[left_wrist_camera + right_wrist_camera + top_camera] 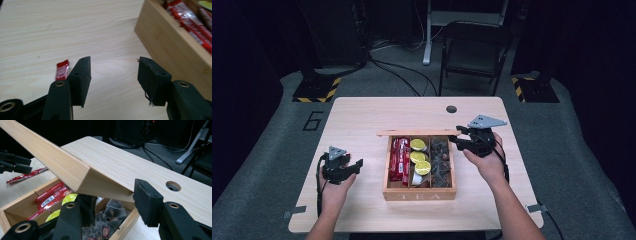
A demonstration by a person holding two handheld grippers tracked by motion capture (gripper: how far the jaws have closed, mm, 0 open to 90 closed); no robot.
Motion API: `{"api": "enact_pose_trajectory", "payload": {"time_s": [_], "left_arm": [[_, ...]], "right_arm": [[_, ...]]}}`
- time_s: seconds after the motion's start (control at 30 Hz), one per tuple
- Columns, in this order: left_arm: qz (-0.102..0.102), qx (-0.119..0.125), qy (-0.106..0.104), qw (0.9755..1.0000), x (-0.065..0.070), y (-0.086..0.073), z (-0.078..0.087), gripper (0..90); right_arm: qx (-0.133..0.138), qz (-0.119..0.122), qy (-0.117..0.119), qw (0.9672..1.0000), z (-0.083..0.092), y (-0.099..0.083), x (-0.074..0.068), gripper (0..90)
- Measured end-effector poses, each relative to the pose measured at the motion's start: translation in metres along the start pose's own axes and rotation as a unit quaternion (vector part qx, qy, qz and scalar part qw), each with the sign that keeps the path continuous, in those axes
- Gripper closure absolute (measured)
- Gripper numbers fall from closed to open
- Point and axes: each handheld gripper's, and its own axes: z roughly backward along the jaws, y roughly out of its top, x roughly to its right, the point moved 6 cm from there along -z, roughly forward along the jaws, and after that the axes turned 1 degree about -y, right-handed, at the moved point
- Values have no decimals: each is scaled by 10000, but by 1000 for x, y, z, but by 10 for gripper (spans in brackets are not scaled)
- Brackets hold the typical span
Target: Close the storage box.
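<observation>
Box (419, 192) marked "TEA"; right gripper (110, 202) pinched its raised lid (57, 163); left gripper (113, 80) spread, empty.

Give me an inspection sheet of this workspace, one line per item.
Surface: light wooden table, round hole near far edge.
Job's things: wooden tea box open, holding red packets, yellow-green pods, dark tea bags; its lid raised.
Clutter: one red packet on the table beside the left gripper.
Grippers: left gripper open, nothing between jaws; right gripper gripping the lid's corner.
Cables: black cables on the floor beyond.
Surroundings: folding chair, grey floor, dark room.
</observation>
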Motion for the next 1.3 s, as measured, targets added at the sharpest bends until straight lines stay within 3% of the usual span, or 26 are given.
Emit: {"api": "enact_pose_trajectory", "payload": {"time_s": [0.17, 0.43, 0.67, 0.8, 1.13, 1.3], "left_arm": [[-105, 136, -316, 9994, 21, 19, 13, 452], [-404, 194, -558, 9974, 47, 44, 24, 460], [-760, 392, -834, 9928, 76, 79, 36, 478], [-919, 512, -787, 9913, 82, 94, 43, 474], [-1020, 567, -808, 9899, 92, 114, 50, 478], [-1086, 652, -748, 9891, 96, 120, 50, 551]], "right_arm": [[4, -34, 26, 10000, 0, 0, 0, 530], [26, -74, 51, 10000, 0, 1, 2, 529], [14, -46, 118, 9999, 0, 1, 2, 528], [28, -86, 104, 9999, 0, 1, 2, 528], [37, -96, 105, 9999, -1, 2, 3, 529], [39, -90, 113, 9999, -1, 3, 3, 528]]}}
